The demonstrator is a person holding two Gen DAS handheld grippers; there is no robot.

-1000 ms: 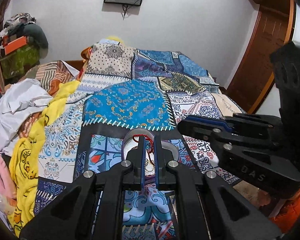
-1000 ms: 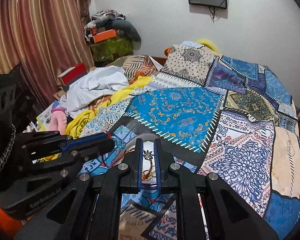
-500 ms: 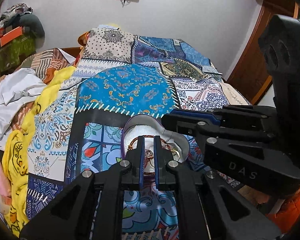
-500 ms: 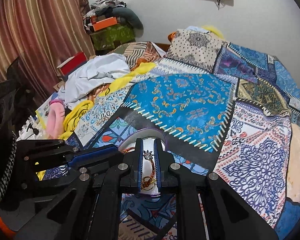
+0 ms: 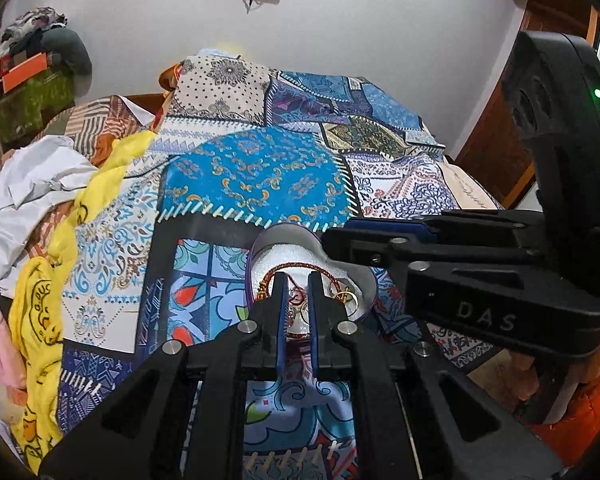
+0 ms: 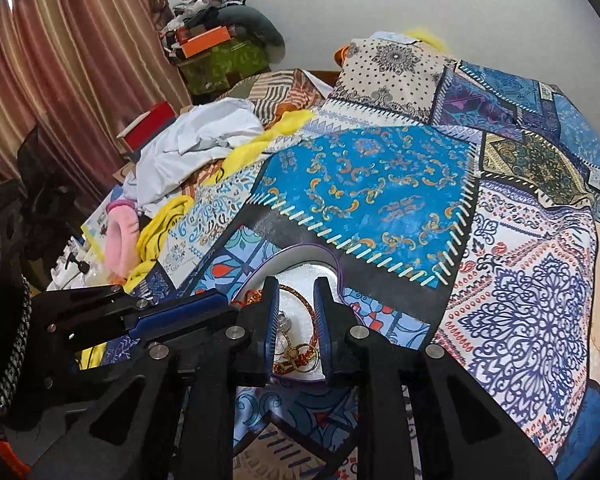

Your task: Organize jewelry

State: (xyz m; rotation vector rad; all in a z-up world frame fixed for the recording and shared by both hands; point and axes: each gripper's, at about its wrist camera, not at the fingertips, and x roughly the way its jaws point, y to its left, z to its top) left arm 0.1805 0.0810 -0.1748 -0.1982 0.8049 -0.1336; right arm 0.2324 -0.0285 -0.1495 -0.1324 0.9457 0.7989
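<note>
Two tongs hang over the white heart-shaped box (image 6: 300,264) on the patchwork bedspread (image 6: 380,184): the left tongs (image 5: 298,280) almost together with nothing clamped, the right tongs (image 6: 296,284) just opening, apart above the red-and-gold jewelry (image 6: 296,354) inside.
</note>
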